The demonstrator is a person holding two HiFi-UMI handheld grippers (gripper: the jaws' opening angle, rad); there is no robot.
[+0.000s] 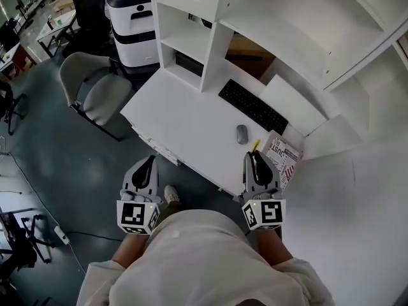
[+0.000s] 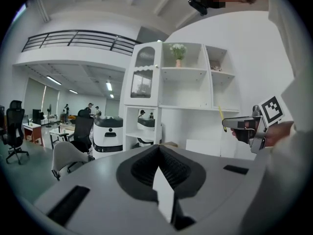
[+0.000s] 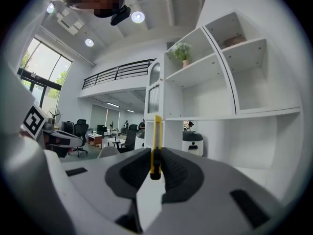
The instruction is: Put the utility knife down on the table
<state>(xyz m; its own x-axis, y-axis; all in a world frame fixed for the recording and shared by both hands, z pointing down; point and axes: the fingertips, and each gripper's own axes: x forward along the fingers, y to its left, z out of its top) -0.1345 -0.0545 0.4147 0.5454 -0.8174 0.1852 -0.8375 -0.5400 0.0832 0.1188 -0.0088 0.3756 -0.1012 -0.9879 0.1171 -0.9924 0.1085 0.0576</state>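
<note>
One slim yellow utility knife (image 3: 157,131) stands on end in the right gripper (image 3: 156,154), whose ribbed black pads are pinched on its lower, darker part while the long yellow body pokes up free. In the head view its yellow tip (image 1: 255,146) shows just right of centre, ahead of that gripper (image 1: 253,159) and seemingly above the near edge of the white table (image 1: 185,126), not yet resting on it. That edge is my main worry. Let go too close to it and the knife could tip off onto the grey floor. The hold is also narrow on a thin, hard, smooth-looking plastic body, so I'd expect it to pivot between the pads if its end knocks the tabletop. Whether the blade is out I cannot tell, and an exposed one would score the surface. A small grey mouse (image 1: 241,134) lies just beyond the tip and a red-printed booklet (image 1: 285,155) just to its right, so a careless set-down could land on either. The left gripper (image 1: 150,160), at lower left over the floor, has its jaws pressed together on nothing. The table looks flat, matte and rigid. A black keyboard (image 1: 253,106) sits further back, below boxy white shelving (image 1: 217,50).
</note>
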